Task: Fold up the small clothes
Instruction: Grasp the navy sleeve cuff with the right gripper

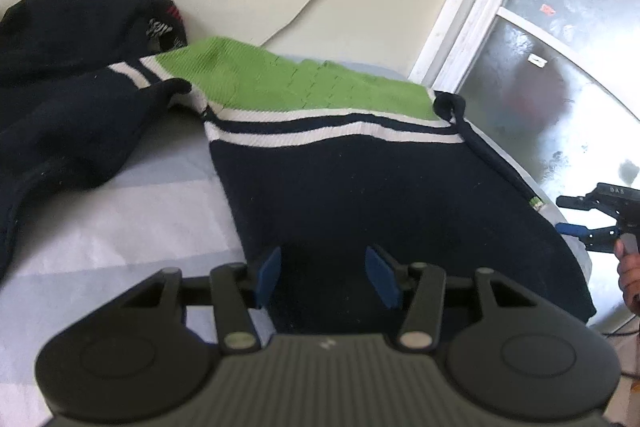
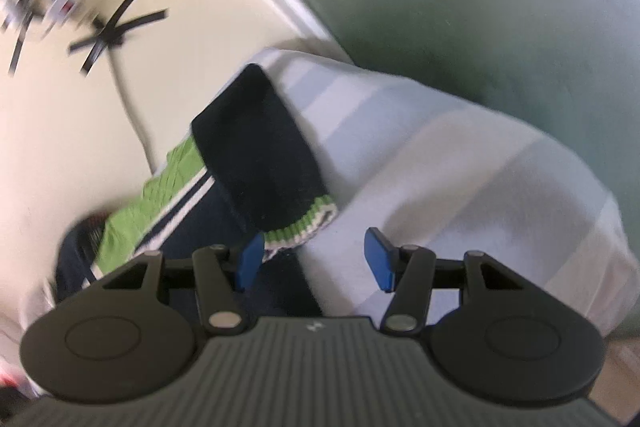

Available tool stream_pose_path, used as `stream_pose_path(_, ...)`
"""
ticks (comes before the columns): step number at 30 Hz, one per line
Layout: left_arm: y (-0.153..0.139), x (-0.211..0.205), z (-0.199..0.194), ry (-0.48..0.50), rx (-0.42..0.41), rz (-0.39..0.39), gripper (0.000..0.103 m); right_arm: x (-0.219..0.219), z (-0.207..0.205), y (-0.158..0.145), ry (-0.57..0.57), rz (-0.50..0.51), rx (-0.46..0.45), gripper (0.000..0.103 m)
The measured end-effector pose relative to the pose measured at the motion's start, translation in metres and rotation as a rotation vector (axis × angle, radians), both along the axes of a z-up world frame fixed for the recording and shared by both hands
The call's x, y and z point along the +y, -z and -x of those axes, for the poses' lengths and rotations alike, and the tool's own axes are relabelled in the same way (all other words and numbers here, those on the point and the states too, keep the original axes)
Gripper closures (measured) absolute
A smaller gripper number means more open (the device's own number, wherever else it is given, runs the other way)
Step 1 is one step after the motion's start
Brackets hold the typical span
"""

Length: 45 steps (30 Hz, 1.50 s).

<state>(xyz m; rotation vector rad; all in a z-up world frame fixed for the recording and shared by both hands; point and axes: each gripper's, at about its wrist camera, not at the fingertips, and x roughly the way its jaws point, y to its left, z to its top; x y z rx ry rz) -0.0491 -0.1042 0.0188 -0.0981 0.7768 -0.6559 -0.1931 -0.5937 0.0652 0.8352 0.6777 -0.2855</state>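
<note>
Landmark: the sweater (image 1: 360, 187), navy with white stripes and a green top band, lying flat on the striped bed (image 1: 120, 227). Left of it, a dark heap of clothes (image 1: 60, 87). Its long axis runs from the left gripper (image 1: 322, 277) toward the wall, green end farthest. Left jaws apart over the navy hem, gripping nothing. Right gripper (image 2: 314, 263) jaws apart too, empty; the sleeve (image 2: 260, 147) lies folded along the sweater's right edge, its green-ribbed cuff just by the left pad.
</note>
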Motion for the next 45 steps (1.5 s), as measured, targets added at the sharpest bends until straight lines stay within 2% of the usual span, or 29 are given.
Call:
stream_pose_path(4, 0.007, -0.001, 0.012, 0.026, -0.089, -0.011, 0.051, -0.008, 0.003, 0.006, 0.052, -0.098, -0.027, 0.045)
stream_pose_path(8, 0.006, -0.006, 0.016, 0.04, -0.108, -0.026, 0.044, -0.005, -0.001, 0.007, 0.079, -0.131, -0.045, 0.044)
stream_pose_path(19, 0.006, 0.004, 0.01, 0.03, -0.069, 0.04, 0.044, 0.002, -0.019, 0.009, 0.101, -0.133, -0.065, 0.043)
stream_pose_path(37, 0.007, 0.008, 0.008, 0.029, -0.053, 0.075, 0.042, 0.002, -0.027, 0.011, 0.134, -0.157, -0.092, 0.046)
stream_pose_path(40, 0.007, 0.008, 0.008, 0.029, -0.055, 0.074, 0.042, 0.002, -0.033, 0.013, 0.139, -0.154, -0.093, 0.057)
stream_pose_path(42, 0.007, 0.009, 0.009, 0.029, -0.055, 0.074, 0.042, 0.0, -0.036, 0.016, 0.146, -0.151, -0.091, 0.071)
stream_pose_path(43, 0.007, 0.009, 0.008, 0.029, -0.054, 0.075, 0.042, -0.001, -0.037, 0.017, 0.149, -0.151, -0.088, 0.075)
stream_pose_path(45, 0.007, 0.009, 0.009, 0.028, -0.053, 0.077, 0.042, -0.004, -0.039, 0.021, 0.151, -0.161, -0.08, 0.093)
